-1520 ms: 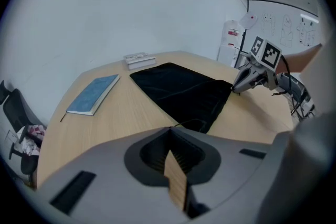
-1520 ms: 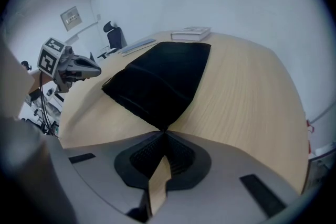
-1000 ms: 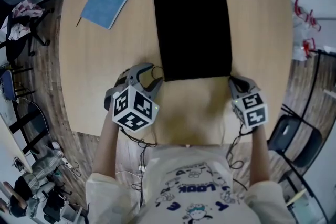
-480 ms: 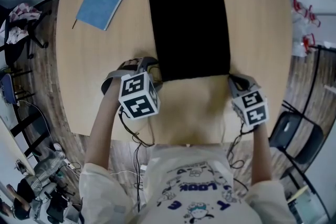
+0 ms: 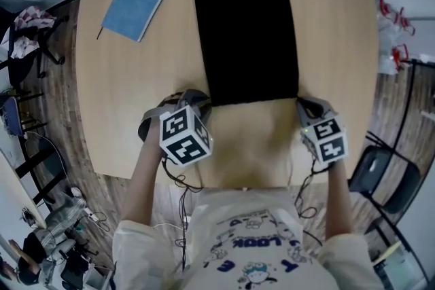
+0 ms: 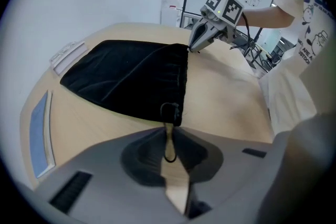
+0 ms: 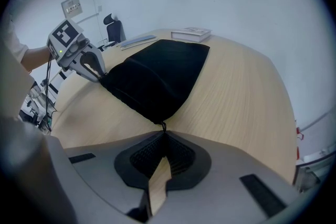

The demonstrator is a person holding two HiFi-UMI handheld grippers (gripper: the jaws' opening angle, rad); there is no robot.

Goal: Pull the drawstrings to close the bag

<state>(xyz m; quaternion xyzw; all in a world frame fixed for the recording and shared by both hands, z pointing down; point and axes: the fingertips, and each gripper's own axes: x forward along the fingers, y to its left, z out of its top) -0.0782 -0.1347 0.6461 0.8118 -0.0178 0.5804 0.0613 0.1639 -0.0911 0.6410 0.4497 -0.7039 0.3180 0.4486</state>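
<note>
Bag [image 5: 246, 37] is matt black cloth, soft and velvety-looking with faint creases, and its drawstring [image 6: 169, 150] is a thin black cord. Table [image 5: 340, 78] is pale wood-grain, smooth with a low sheen; the notebook [image 5: 139, 0] at far left has a matt blue cover. Right gripper [image 7: 164, 132] — matt grey plastic shell, dark mesh-textured jaw pads.
</note>
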